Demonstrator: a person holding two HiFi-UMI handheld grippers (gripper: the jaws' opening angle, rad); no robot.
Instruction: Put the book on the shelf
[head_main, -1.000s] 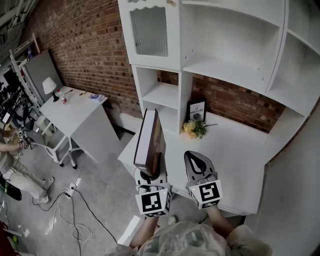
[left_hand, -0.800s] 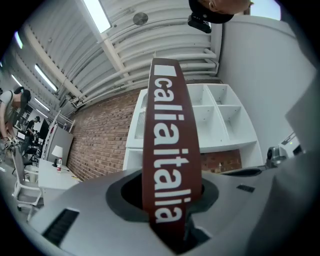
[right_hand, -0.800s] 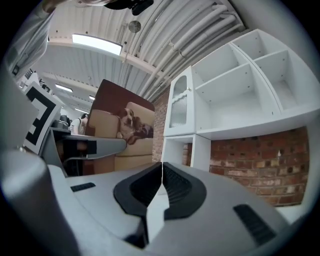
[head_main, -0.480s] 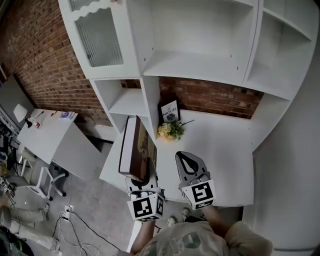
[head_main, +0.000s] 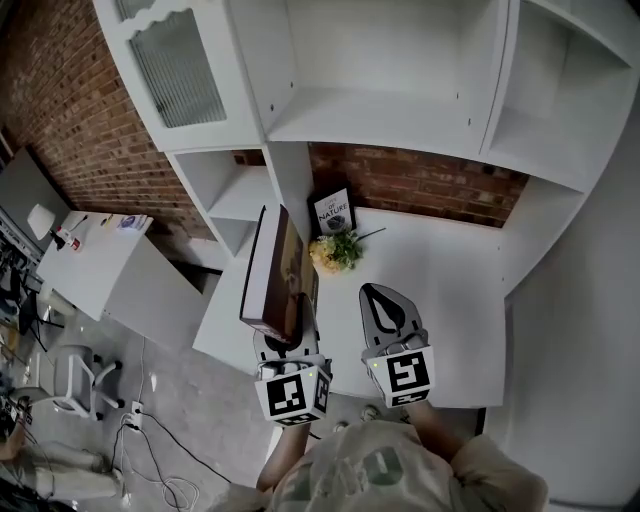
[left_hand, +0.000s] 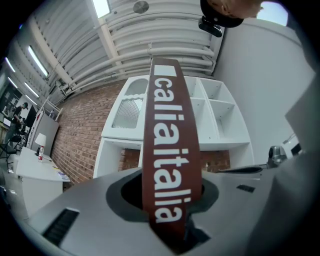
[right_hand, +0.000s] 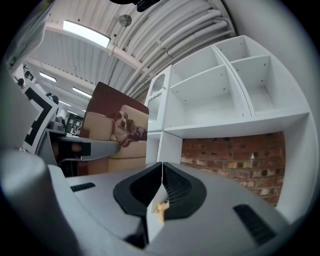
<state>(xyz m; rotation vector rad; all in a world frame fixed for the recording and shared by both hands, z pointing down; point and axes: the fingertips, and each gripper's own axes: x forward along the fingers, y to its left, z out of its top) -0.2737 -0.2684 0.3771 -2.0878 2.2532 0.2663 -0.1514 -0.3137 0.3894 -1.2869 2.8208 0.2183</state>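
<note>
Brown hardcover book (head_main: 278, 272) is clamped at its lower end by the left hand-held gripper (head_main: 291, 338), whose jaws press on its covers. The white-lettered spine (left_hand: 167, 150) faces that gripper's camera. The book is held in the air above the front left edge of the white tabletop (head_main: 450, 290), not resting on it. Its long axis runs straight out from the jaws toward the white wooden shelf unit (head_main: 400, 110). Its far end lies near the upright divider beside the lower cubby (head_main: 232, 192).

The right hand-held gripper (head_main: 384, 306) is just beside it on the right, jaws clenched together on nothing. The left is the arm placed to do the shelving. A bunch of yellow flowers (head_main: 334, 252) stands on the tabletop just right of the book.

Against the frame a second ago, the shelf unit fills more of the head view and looms nearer. Grip and book attitude are unchanged.
</note>
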